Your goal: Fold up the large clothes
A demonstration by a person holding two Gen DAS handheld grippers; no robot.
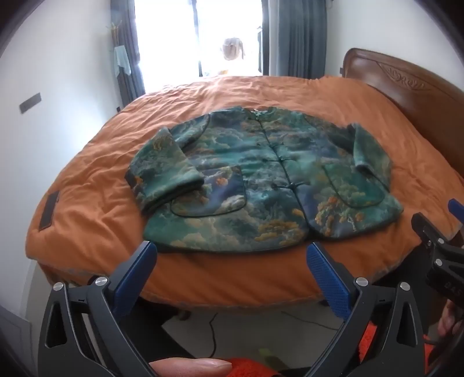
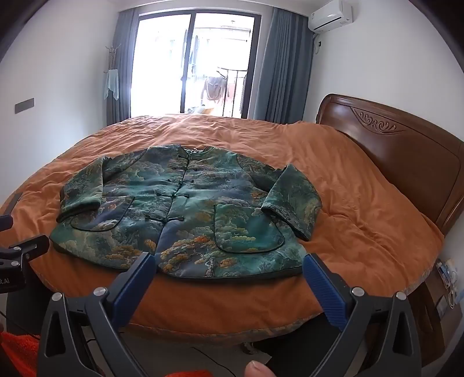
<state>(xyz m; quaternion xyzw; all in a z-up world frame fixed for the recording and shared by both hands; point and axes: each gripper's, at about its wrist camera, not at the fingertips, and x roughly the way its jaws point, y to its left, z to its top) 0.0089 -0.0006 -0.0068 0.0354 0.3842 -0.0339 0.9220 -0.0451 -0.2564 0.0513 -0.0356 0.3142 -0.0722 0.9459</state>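
Since the jacket (image 2: 177, 211) lies flat on the bed (image 2: 362, 208), buttoned, it looks padded and soft — best pinched at a cuff or hem corner; both grippers' (image 1: 232, 255) (image 2: 227, 268) jaws hover open near its hem.

We see orange duvet (image 2: 348, 203), wood headboard (image 2: 406, 150) right, curtains (image 2: 284, 63) and window (image 2: 191, 63) far, AC (image 2: 330, 14) top right.

the right gripper (image 1: 443, 261) body at the left wrist view's edge bears pale letters, seemingly "das". the left gripper (image 2: 14, 261) in the right wrist view shows "t.ai", cut off.
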